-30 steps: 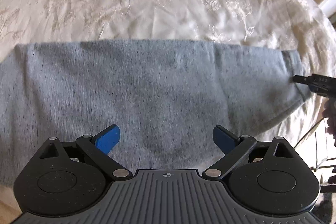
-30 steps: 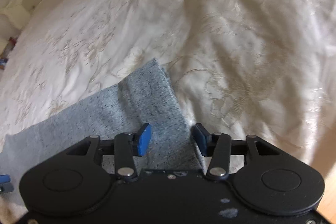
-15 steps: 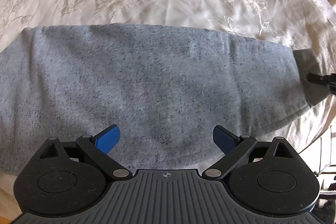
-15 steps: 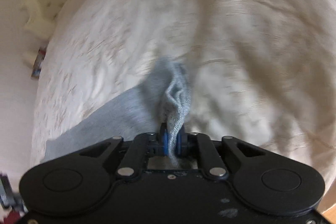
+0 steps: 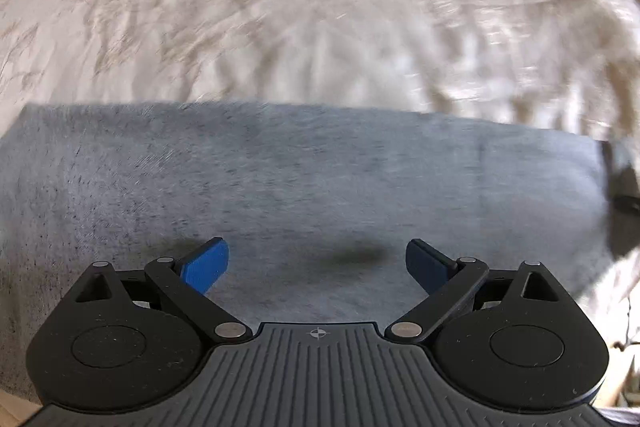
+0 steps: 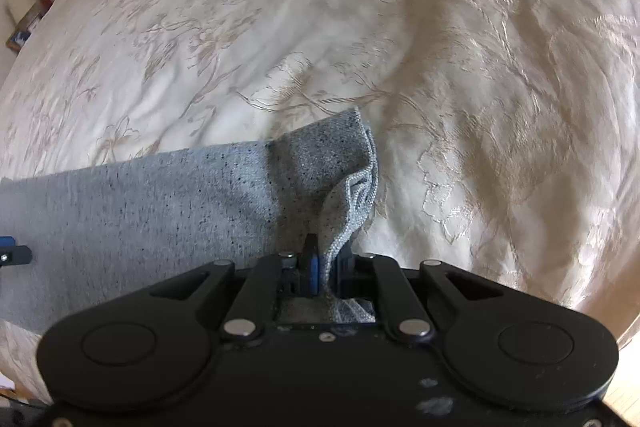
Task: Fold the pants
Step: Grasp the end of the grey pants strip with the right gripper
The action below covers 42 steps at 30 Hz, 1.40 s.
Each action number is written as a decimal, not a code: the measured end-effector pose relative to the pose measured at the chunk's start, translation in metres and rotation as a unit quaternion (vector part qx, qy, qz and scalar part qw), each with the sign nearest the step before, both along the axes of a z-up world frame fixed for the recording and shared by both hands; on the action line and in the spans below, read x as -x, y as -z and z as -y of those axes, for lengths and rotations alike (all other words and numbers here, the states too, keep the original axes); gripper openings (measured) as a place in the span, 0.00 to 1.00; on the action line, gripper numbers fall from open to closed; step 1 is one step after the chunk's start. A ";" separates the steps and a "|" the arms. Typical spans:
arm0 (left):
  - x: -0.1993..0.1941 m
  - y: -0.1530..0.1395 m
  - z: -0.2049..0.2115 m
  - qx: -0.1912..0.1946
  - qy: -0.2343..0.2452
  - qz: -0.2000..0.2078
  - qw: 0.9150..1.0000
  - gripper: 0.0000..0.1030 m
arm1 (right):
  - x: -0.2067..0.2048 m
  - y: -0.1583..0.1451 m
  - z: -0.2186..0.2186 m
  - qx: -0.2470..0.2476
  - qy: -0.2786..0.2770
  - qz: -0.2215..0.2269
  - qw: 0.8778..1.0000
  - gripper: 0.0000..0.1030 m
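**Right grips pants hem**

Grey pants (image 5: pixel 320 187) lie flat across bed (image 6: pixel 480 67). Right gripper (image 6: pixel 325 267) jaws clamped on bunched hem, lifted slightly. Left gripper (image 5: pixel 318 263) jaws wide, over pants middle, holding nothing. Left view blurred.

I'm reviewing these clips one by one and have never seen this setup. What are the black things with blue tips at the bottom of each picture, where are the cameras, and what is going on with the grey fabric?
No robot is present: a person holds a hand tool with a two-finger claw in each hand. Each picture comes from a fisheye camera on one tool, looking forward along its fingers, so the black body fills the bottom.

A pair of grey pants lies spread on a cream embroidered bedspread.

In the left camera's picture, the left claw is open, its blue fingertips wide apart over the pants, gripping nothing. That picture is blurred.

In the right camera's picture, the right claw is shut on the end of the pants, and the fabric bunches up from the pinch.
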State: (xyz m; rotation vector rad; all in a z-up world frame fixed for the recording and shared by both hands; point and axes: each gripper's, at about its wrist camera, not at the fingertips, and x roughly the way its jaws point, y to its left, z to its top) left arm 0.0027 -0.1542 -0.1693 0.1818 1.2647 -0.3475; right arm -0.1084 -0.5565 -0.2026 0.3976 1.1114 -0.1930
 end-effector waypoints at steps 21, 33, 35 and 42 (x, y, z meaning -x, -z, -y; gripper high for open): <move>-0.054 -0.005 0.018 -0.020 0.020 0.036 0.999 0.97 | -0.005 0.019 0.004 -0.037 0.039 -0.012 0.998 0.11; -0.070 0.023 0.021 -0.027 0.012 0.007 1.000 1.00 | 0.009 0.011 0.031 -0.101 0.032 0.020 0.994 0.35; -0.067 0.009 0.017 -0.026 0.006 0.027 0.999 0.99 | 0.006 0.019 0.037 -0.124 0.038 0.014 0.991 0.36; -0.016 -0.033 0.039 -0.006 0.071 0.093 0.993 0.99 | 0.005 0.024 0.037 -0.188 0.047 0.012 0.981 0.11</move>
